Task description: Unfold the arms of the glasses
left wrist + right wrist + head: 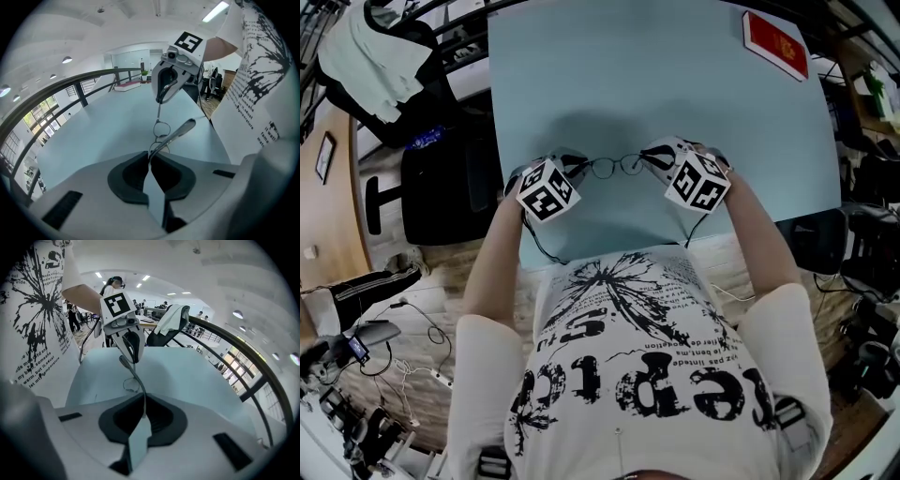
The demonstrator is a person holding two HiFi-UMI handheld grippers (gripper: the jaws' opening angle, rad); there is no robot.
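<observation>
Pale blue tabletop lies beneath thin wire-framed glasses. The left gripper and right gripper each clamp one end, likely steadying the frame so its arms can swing out.

glasses over table | left tool at one end | right tool at other

One pair of glasses, two tools: left tool, right tool; one table, one red booklet.
</observation>
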